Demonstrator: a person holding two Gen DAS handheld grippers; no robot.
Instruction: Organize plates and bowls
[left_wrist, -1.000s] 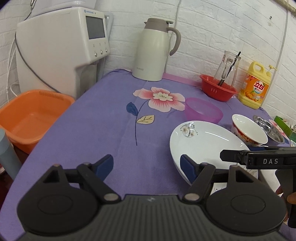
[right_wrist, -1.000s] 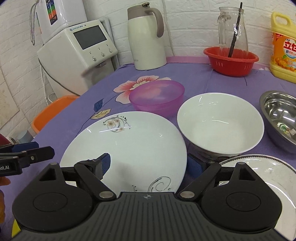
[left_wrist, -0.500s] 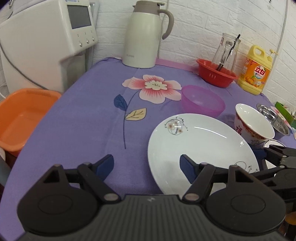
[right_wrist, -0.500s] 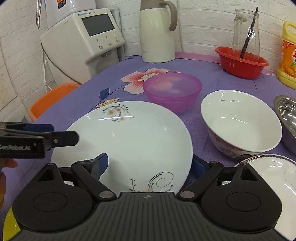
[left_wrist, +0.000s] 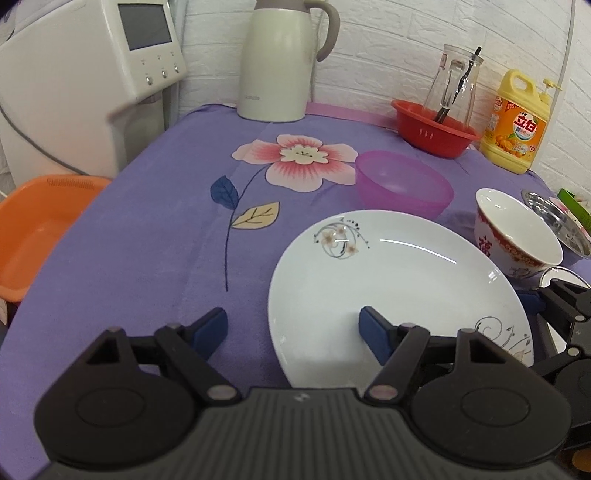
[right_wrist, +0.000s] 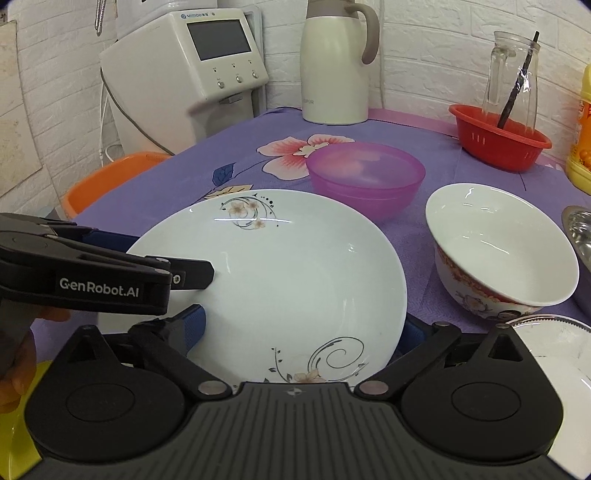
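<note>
Both my grippers closer to white plate since earlier frame. Left wrist view: left gripper (left_wrist: 293, 326) jaws apart, straddling white plate (left_wrist: 399, 291) rim, lower centre. Right wrist view: right gripper (right_wrist: 301, 330) jaws apart, straddling white plate (right_wrist: 280, 280), centre on bench (right_wrist: 207, 162).

left gripper (left_wrist: 293, 326): fingers spread wide | right gripper (right_wrist: 303, 332): fingers spread wide

I see the large plate (right_wrist: 280, 280) nearest me on the tablecloth (left_wrist: 147, 258), with the plastic bowl (right_wrist: 365, 173) just behind it and the ceramic bowl (right_wrist: 498, 254) to its right. Behind them the thermos jug (right_wrist: 336, 62) stands at the wall, the basket (right_wrist: 498, 144) to its right holding a glass carafe (right_wrist: 511, 81).
</note>
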